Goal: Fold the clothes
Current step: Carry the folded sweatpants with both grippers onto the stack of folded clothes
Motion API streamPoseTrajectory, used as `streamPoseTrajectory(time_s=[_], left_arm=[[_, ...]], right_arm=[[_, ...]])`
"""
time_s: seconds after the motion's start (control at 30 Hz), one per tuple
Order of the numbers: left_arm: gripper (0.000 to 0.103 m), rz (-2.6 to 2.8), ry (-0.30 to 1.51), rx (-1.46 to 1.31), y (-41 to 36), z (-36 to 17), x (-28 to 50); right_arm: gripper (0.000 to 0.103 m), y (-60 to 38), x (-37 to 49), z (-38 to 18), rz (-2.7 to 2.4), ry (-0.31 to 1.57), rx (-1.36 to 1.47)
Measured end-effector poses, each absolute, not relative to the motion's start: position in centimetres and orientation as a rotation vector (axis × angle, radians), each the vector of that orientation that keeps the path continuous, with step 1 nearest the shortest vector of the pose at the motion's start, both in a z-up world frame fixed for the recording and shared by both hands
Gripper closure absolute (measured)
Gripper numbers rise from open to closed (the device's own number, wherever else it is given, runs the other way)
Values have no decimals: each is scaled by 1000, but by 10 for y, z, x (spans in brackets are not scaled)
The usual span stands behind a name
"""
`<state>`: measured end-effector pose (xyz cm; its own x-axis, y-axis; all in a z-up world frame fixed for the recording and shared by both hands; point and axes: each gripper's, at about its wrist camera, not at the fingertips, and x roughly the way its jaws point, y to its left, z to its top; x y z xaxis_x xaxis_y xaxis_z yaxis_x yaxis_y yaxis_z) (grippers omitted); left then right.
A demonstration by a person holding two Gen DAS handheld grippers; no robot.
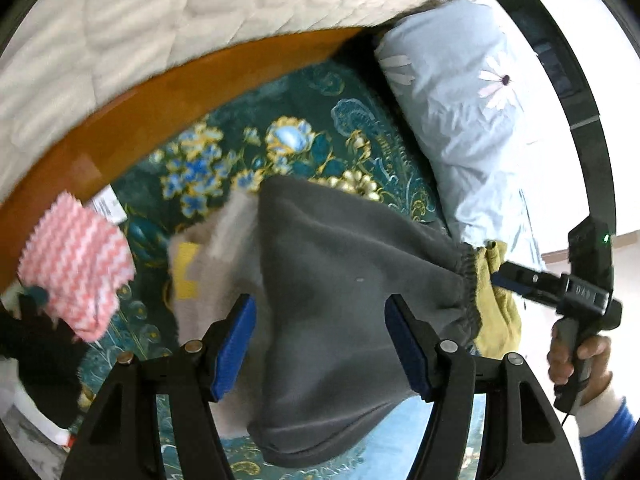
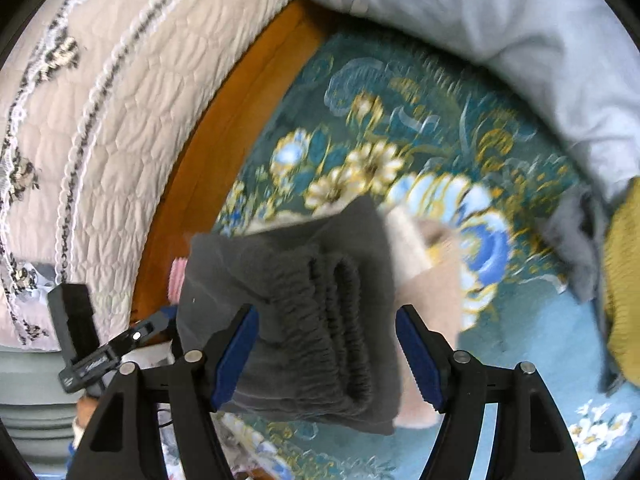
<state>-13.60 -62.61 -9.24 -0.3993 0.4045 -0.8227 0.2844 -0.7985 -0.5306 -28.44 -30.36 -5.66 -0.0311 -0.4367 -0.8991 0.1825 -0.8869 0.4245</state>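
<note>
Standing wide open, the left hand-held gripper [image 1: 320, 344] has its two blue-padded fingers [image 1: 236, 348] spread on either side of a dark grey garment [image 1: 340, 300], which fills the gap between them; whether the pads actually touch the fabric I cannot tell. The right hand-held gripper [image 2: 326, 354] is parted just as widely, with the same grey garment [image 2: 296, 320] bunched between its fingers, the gathered elastic waistband [image 2: 336, 320] folded over in ridges.

From the left wrist view, the right gripper appears at the far right edge, gripped by a bare hand [image 1: 576, 364] with a white and blue cuff, its tip just beside the garment's waistband and a mustard-yellow cloth [image 1: 500, 308]. From the right wrist view, the left gripper shows at the near left, by the garment's left edge.

The garment lies on a teal flowered rug [image 1: 280, 120], over a beige piece of clothing [image 1: 204, 268]. A pink-and-white zigzag cloth [image 1: 76, 268] sits to the left. Beyond the rug runs an orange wooden bed frame [image 1: 140, 108] under a quilted cream cover [image 1: 160, 12], and a pale blue pillow [image 1: 460, 100] lies at the far right.
</note>
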Motion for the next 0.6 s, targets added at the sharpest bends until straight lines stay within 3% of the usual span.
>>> streamPoseTrajectory(time_s=[0.2, 0.43, 0.6], left_arm=[[35, 2356, -707, -1581, -573, -65, -145], [35, 2257, -763, -1710, -566, -112, -128], [35, 2230, -845, -1688, -573, -128, -123]], right_arm=[[29, -342, -251, -23, -2026, -107, 1667], [30, -368, -210, -58, -1980, 111, 1691], [31, -354, -216, -87, -1957, -38, 1786]])
